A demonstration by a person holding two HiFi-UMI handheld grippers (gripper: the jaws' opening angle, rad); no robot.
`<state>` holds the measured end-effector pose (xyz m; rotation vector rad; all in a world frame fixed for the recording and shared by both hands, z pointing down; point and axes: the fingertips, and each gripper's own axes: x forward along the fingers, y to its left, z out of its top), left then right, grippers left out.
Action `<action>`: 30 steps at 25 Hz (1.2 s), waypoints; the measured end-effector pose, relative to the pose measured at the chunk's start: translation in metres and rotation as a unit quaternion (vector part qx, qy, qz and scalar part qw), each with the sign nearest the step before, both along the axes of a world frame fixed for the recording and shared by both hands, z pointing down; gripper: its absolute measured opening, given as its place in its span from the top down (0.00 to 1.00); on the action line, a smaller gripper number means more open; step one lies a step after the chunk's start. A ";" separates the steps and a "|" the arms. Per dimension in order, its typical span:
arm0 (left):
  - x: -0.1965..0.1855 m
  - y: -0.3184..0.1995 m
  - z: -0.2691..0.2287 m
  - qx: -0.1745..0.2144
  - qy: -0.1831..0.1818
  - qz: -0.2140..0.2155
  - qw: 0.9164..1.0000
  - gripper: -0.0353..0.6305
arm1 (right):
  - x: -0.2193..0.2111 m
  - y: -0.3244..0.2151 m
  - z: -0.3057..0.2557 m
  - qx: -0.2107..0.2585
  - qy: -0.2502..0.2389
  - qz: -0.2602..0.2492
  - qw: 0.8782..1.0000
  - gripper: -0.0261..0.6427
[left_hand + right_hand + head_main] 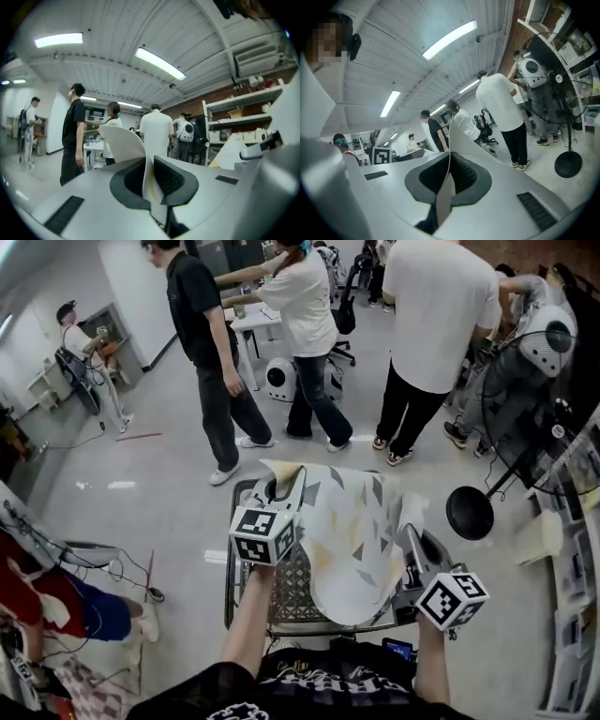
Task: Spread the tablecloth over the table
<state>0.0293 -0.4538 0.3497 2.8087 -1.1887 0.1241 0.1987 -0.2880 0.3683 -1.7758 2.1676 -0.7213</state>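
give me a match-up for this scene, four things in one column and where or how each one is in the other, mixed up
Things:
1 tablecloth
2 wire table
3 fan base
4 left gripper

States:
a black and round, to the right of the table
b jaws shut on a cloth edge
c held in the air, pale with grey triangles
d under the cloth, mesh top showing

Pairs: 1-c; 2-d; 3-a; 4-b

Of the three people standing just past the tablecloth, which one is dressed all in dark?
The leftmost person, in a black shirt and dark trousers. The middle person and the right-hand person both wear white tops.
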 end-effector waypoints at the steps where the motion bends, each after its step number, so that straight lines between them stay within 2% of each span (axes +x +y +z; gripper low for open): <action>1: -0.025 -0.008 0.003 -0.018 0.024 -0.020 0.999 0.90 | -0.016 -0.004 -0.005 0.004 -0.003 -0.010 1.000 0.94; 3: -0.069 -0.021 0.011 -0.043 0.062 -0.063 0.995 0.90 | -0.034 -0.007 -0.011 0.012 -0.018 -0.027 0.999 0.94; 4: -0.090 -0.024 0.015 -0.045 0.065 -0.084 0.993 0.90 | -0.040 -0.006 -0.011 0.018 -0.024 -0.036 0.999 0.94; 7: -0.162 -0.032 0.022 -0.024 0.034 -0.140 0.989 0.90 | -0.067 -0.008 -0.008 0.038 -0.030 -0.060 0.997 0.94; 9: -0.217 -0.036 0.021 -0.014 0.027 -0.175 0.984 0.90 | -0.091 -0.012 -0.008 0.039 -0.032 -0.065 0.997 0.94; 13: -0.327 -0.031 0.017 0.000 0.040 -0.251 0.967 0.90 | -0.127 -0.014 0.000 0.015 -0.033 -0.055 0.998 0.94; 16: -0.391 -0.013 0.014 0.019 0.038 -0.295 0.955 0.90 | -0.147 -0.013 0.013 -0.004 -0.070 -0.061 0.996 0.94; 18: -0.402 0.001 0.016 0.020 0.054 -0.298 0.953 0.91 | -0.148 -0.013 0.023 -0.017 -0.082 -0.066 0.994 0.94; 20: -0.391 0.017 0.030 -0.004 0.073 -0.277 0.958 0.92 | -0.142 -0.009 0.034 -0.032 -0.082 -0.064 0.994 0.94; 22: -0.377 0.038 0.059 -0.042 0.076 -0.256 0.963 0.92 | -0.135 0.000 0.041 -0.041 -0.077 -0.051 0.995 0.94; 26: -0.372 0.082 0.123 -0.119 0.066 -0.223 0.965 0.92 | -0.138 0.017 0.053 -0.050 -0.056 -0.005 0.997 0.94; 30: -0.369 0.107 0.167 -0.203 0.056 -0.171 0.962 0.92 | -0.154 0.021 0.059 -0.075 -0.032 0.053 0.995 0.94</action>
